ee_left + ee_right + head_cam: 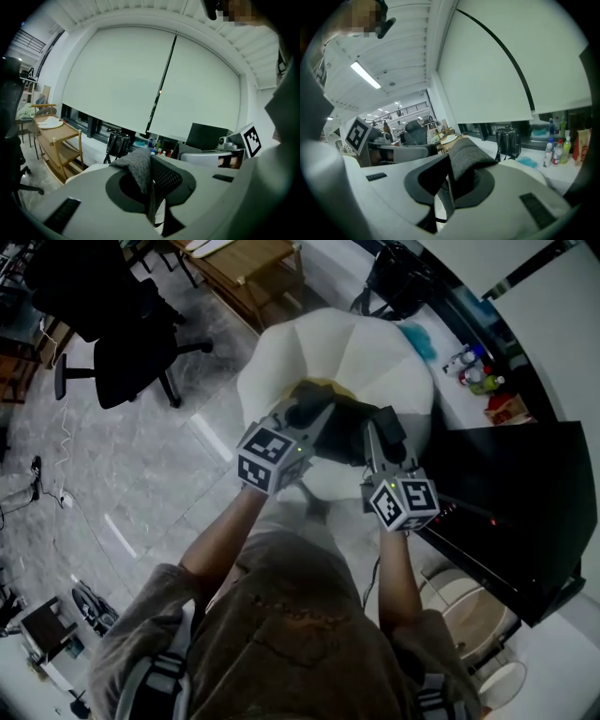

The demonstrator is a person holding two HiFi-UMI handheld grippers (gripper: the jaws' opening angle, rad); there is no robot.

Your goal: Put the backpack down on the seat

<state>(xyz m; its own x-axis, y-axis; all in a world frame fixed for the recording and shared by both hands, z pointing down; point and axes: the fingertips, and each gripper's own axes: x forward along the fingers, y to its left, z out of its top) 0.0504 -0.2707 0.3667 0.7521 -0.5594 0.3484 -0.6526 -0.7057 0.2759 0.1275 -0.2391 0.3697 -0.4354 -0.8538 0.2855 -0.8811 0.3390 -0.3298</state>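
Note:
In the head view a dark backpack hangs over a pale rounded seat; a yellowish part shows at its top edge. My left gripper is shut on its left side and my right gripper on its right. The left gripper view shows the left gripper clamped on a grey fabric strap. In the right gripper view the right gripper pinches a grey strap the same way. Whether the backpack touches the seat is hidden by the grippers.
A black office chair stands on the floor at far left, a wooden shelf cart behind it. A black desk runs along the right. Bottles and a black bag sit on the window ledge beyond the seat.

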